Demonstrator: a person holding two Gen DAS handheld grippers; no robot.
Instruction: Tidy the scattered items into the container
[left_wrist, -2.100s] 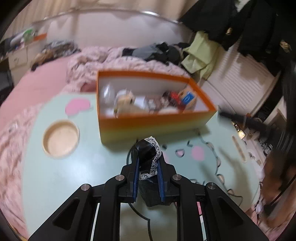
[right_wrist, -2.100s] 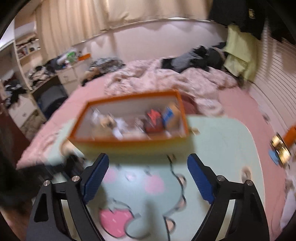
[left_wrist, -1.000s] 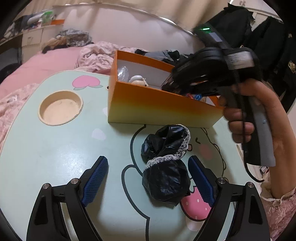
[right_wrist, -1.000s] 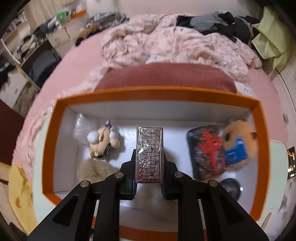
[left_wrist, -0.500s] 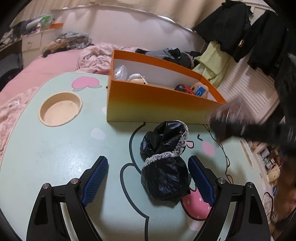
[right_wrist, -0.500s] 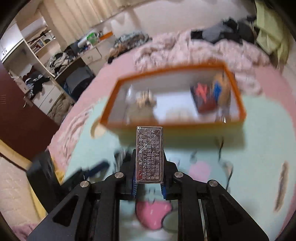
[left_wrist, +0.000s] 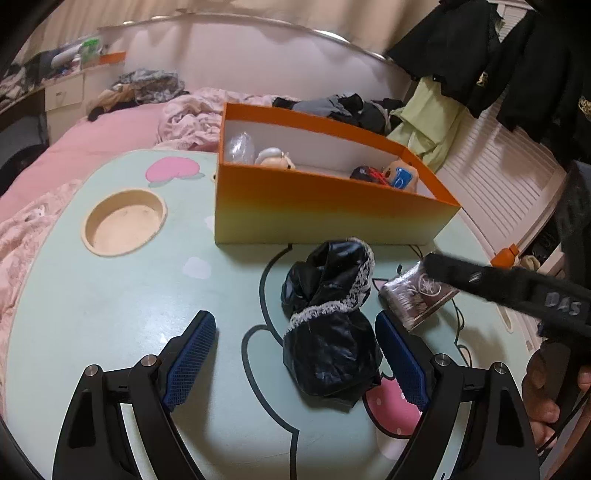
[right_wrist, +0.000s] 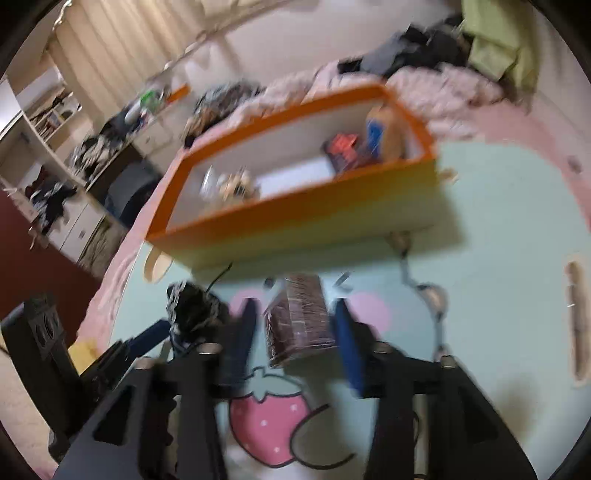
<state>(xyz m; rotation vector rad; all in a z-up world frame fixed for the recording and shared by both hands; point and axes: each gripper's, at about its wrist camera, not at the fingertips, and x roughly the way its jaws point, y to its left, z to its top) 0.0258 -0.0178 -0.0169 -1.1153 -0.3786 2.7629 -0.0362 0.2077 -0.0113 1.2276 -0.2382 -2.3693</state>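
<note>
The orange box (left_wrist: 325, 218) stands on the pale green table and holds several small items. A black lace-trimmed pouch (left_wrist: 328, 321) lies on the table between the open fingers of my left gripper (left_wrist: 295, 354), which touch nothing. My right gripper (right_wrist: 293, 332) is open, its jaws apart around a shiny dark packet (right_wrist: 297, 319) that lies loose on the table in front of the box (right_wrist: 295, 206). In the left wrist view the packet (left_wrist: 413, 295) lies right of the pouch, under the right gripper's finger. The pouch (right_wrist: 192, 306) shows at left in the blurred right wrist view.
A round recessed cup holder (left_wrist: 123, 221) is at the table's left. A pink bed with rumpled bedding (left_wrist: 110, 125) lies behind the table. Clothes hang at the far right (left_wrist: 461, 55). A thin cable (right_wrist: 432, 295) runs over the table on the right.
My right gripper carried the packet back from over the box down to the table and opened, letting it go. My left gripper stays open around the pouch it released earlier.
</note>
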